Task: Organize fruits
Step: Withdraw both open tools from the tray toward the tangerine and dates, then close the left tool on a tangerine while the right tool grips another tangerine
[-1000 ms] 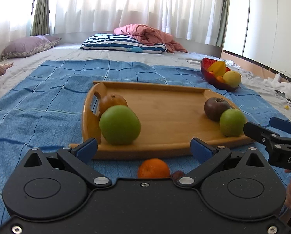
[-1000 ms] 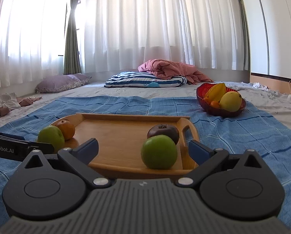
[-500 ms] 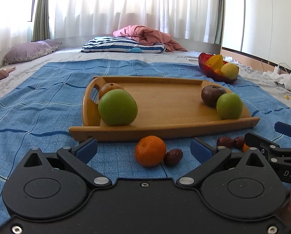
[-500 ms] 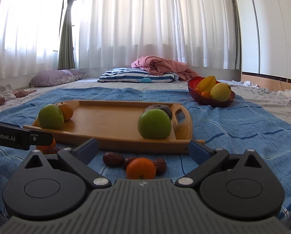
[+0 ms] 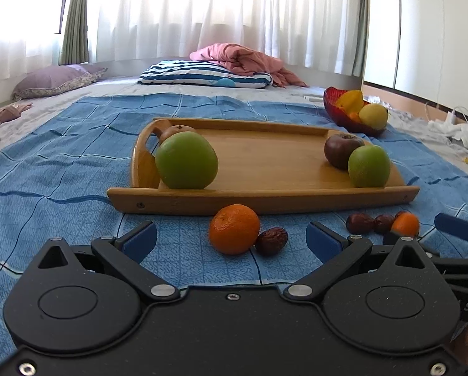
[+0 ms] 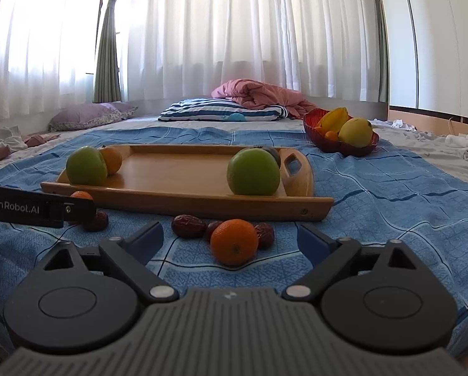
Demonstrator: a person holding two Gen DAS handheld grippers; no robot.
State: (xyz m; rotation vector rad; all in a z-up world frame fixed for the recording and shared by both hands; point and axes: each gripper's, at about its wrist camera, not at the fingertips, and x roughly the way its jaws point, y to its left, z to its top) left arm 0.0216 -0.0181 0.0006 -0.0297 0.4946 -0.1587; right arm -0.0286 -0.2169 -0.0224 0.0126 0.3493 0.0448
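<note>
Both hand-held grippers wide, holding nothing: left hand-held gripper w/ mandarin at 12 o'clock; right hand-held gripper likewise, 2nd mandarin. Wooden tray beyond.

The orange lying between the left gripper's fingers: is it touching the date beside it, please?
Touching. In the left wrist view the orange and the date meet with no blue cloth showing between them.

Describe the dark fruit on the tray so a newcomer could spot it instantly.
Find the long wooden tray on the blue checked blanket. At its right end, nearer the red fruit bowl, two fruits touch. Behind the green apple is the dark brown-maroon round fruit, the tray's only dark one.
</note>
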